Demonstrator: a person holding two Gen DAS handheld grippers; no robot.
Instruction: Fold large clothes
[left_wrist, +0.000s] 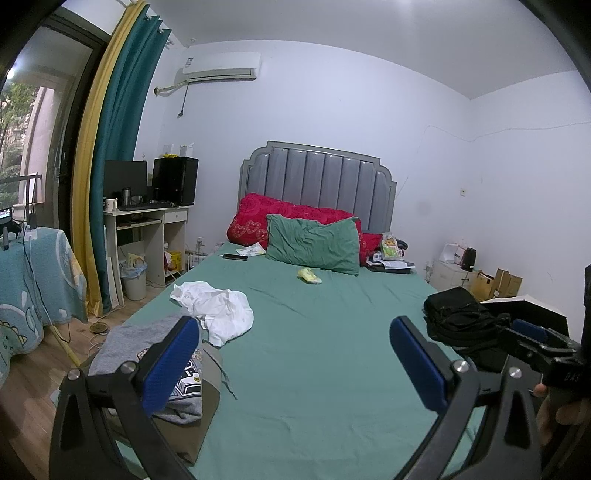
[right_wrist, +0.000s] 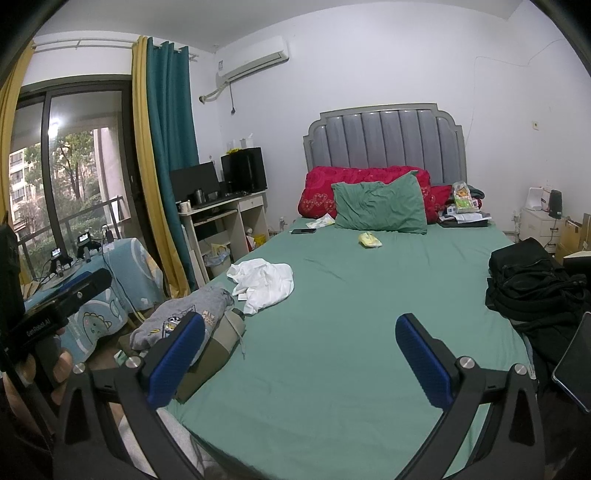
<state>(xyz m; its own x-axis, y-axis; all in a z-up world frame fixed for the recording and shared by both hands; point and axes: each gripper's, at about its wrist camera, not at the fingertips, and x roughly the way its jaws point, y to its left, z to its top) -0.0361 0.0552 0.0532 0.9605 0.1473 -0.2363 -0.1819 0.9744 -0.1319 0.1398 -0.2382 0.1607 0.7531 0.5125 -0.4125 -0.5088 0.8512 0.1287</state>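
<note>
You're getting soft, dim daylight from the window (right_wrist: 70, 177), sharp focus, fisheye bending and dark vignetting at the corners.

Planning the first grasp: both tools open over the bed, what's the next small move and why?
Probably bring the left tool down and left to the grey printed garment at the bed's near-left corner. It is the nearest garment, lying on an olive one, and both tools are open and empty. The right tool hangs over bare green sheet.
</note>
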